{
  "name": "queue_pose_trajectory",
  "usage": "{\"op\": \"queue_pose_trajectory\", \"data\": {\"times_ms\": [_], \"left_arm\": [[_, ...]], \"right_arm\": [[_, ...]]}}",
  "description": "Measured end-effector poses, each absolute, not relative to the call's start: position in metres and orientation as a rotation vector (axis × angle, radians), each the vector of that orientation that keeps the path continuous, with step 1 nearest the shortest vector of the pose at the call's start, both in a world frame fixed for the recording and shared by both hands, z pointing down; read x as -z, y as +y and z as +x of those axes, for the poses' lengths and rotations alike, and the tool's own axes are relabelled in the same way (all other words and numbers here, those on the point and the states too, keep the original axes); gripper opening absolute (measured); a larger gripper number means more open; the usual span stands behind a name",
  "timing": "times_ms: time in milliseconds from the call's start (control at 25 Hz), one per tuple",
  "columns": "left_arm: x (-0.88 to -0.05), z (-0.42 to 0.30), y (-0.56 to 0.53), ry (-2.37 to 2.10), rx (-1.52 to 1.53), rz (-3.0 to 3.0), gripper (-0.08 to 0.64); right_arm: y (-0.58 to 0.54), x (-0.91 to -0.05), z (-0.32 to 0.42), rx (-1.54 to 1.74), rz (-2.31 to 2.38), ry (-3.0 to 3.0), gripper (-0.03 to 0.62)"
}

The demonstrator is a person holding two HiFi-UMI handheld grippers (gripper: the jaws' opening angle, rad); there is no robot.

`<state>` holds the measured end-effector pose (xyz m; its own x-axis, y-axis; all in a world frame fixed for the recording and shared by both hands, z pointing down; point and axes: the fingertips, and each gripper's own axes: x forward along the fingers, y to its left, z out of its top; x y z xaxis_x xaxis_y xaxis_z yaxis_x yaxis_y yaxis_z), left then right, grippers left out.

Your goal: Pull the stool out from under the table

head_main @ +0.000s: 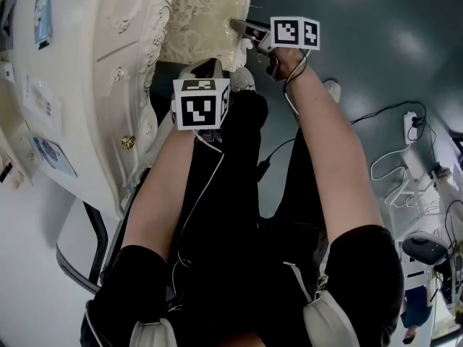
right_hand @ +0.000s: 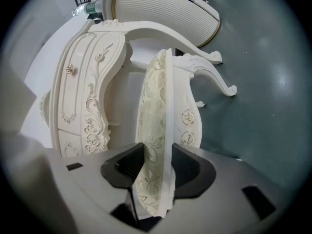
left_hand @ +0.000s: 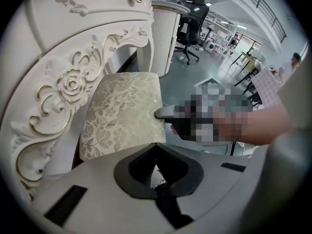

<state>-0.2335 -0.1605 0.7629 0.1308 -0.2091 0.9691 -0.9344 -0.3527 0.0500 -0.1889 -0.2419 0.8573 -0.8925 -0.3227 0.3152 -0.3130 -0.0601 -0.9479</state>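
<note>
The stool has a cream floral cushion (head_main: pixel 202 13) and carved white legs (right_hand: pixel 219 84). It stands partly under the ornate white dressing table (head_main: pixel 108 85). My right gripper (head_main: pixel 240 26) is shut on the seat's edge (right_hand: pixel 156 130), with the cushion rim pressed between both dark pads. The left gripper view shows the same grip at the cushion's right side (left_hand: pixel 163 113). My left gripper (head_main: pixel 206 67) hovers nearer to me, short of the cushion (left_hand: pixel 122 116), its jaws shut with nothing in them.
The table's carved drawer front (right_hand: pixel 87 91) curves close beside the stool. A ribbed white cabinet (right_hand: pixel 165 4) stands behind. Grey floor (head_main: pixel 362 42) spreads to the right, with white cables (head_main: pixel 405 129) on it. An office chair (left_hand: pixel 192 18) stands farther off.
</note>
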Motion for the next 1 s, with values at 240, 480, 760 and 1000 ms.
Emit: {"op": "queue_pose_trajectory", "data": {"times_ms": [240,480,760,1000], "left_arm": [[-0.767,-0.194,-0.156,-1.080,-1.286,1.712,0.000],[-0.767,-0.161,-0.151,-1.058,-1.311,1.732,0.000],[-0.769,-0.119,-0.147,-1.021,-1.325,1.766,-0.002],[-0.773,-0.088,-0.142,-0.974,-1.355,1.793,0.000]], "right_arm": [[-0.206,-0.859,-0.124,2.183,-0.742,2.133,0.184],[-0.179,-0.854,-0.069,2.194,-0.763,2.117,0.186],[-0.149,-0.855,-0.007,2.201,-0.812,2.080,0.186],[-0.131,-0.862,0.020,2.237,-0.790,2.061,0.196]]}}
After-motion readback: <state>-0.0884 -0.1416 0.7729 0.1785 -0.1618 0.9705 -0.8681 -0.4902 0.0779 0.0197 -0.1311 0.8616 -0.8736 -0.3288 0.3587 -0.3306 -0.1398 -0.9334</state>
